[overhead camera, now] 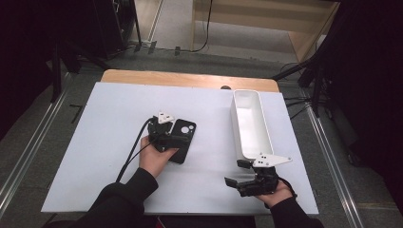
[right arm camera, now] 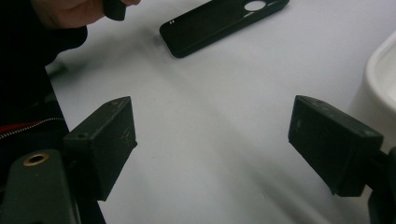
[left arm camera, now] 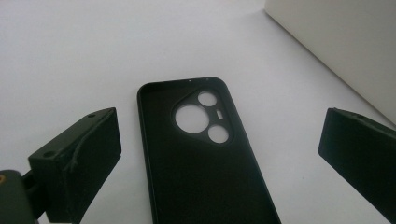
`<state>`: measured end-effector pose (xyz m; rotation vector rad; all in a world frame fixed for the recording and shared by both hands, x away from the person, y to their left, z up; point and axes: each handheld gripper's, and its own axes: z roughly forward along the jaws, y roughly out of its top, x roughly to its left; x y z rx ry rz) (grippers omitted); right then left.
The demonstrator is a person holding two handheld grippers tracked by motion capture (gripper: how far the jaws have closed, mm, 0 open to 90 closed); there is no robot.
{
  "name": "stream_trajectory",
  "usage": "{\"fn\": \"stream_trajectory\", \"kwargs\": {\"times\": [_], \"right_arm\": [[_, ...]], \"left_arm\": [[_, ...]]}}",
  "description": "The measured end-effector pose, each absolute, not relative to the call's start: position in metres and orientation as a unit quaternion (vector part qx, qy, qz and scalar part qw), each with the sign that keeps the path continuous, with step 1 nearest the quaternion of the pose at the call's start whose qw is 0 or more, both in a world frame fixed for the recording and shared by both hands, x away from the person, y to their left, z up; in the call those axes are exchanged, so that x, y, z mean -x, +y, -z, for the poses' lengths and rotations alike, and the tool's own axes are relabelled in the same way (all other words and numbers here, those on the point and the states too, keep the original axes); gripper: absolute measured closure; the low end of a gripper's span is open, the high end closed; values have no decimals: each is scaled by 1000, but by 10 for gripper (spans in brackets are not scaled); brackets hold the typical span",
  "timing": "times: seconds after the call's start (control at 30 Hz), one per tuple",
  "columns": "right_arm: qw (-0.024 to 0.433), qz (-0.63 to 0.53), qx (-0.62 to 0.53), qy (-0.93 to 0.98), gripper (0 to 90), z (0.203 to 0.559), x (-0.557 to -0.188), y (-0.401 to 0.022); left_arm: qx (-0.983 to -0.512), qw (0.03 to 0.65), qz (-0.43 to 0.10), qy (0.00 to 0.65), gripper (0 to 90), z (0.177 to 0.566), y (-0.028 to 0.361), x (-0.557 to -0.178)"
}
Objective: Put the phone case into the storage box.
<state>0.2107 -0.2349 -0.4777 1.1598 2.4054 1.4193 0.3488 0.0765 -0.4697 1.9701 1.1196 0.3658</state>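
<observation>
**Mia:** Two grippers are out, and neither one holds anything. The left gripper (overhead camera: 167, 137) sits over the black phone case (overhead camera: 182, 140), which lies flat near the middle of the white worktop (overhead camera: 95, 142).

**Ben:** Is that gripper squeezing the case?

**Mia:** No. Its jaws stand wide apart, one on each side, and they do not touch it. So the case is let go, or not grabbed yet.

**Ben:** What is left to do?

**Mia:** Probably the case should go into the long white tray (overhead camera: 249, 124) on the right. The tray looks empty, so that part is not done. That is only a guess.

**Ben:** And the right gripper (overhead camera: 244, 175)?

**Mia:** It waits at the near end of the tray, jaws spread, nothing between them.

**Ben:** Do the cameras show different things?

**Mia:** Yes. The left gripper view shows the case (left arm camera: 205, 154) lying with its inside up and its round camera holes. The high view shows the whole tray. The right gripper view shows the side edge of the case (right arm camera: 219, 23) far off, and the tray's wall (right arm camera: 373, 93) close by.
</observation>
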Motion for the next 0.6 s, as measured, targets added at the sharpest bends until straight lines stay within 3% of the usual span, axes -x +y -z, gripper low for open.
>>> {"fn": "stream_trajectory", "kwargs": {"times": [0.6], "right_arm": [[58,-470,-382,794,135,478,-211,-235]], "left_arm": [[-786,399,-151,448,0,482,74,-347]]}}
